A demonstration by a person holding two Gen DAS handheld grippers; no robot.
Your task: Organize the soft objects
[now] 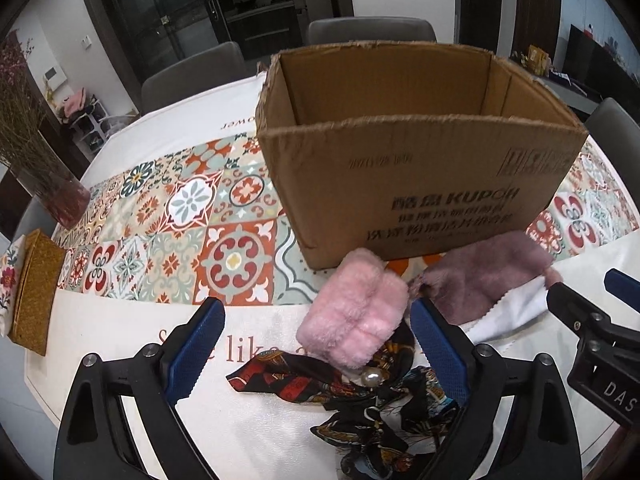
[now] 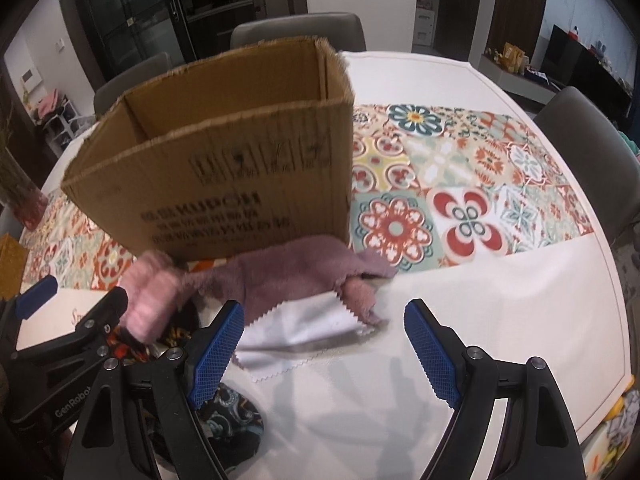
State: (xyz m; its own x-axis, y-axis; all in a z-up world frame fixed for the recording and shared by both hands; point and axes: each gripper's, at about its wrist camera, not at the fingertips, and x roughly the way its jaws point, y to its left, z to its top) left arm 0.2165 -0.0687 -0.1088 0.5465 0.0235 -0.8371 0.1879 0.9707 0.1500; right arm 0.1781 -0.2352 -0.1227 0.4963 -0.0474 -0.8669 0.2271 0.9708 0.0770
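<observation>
Facing cardboard box (image 1: pixel 420 184) printed "KUPOH", text inverted

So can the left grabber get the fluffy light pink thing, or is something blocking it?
Probably yes. The left gripper is open, and the light pink fluffy piece lies right between its fingers, on top of the dark patterned scarf. Nothing covers it; the cardboard box stands behind it.

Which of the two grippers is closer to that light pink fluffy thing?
Left. The left gripper has the pink fluffy pouch between its open fingers; the right gripper hangs further right, over the white cloth.
</observation>
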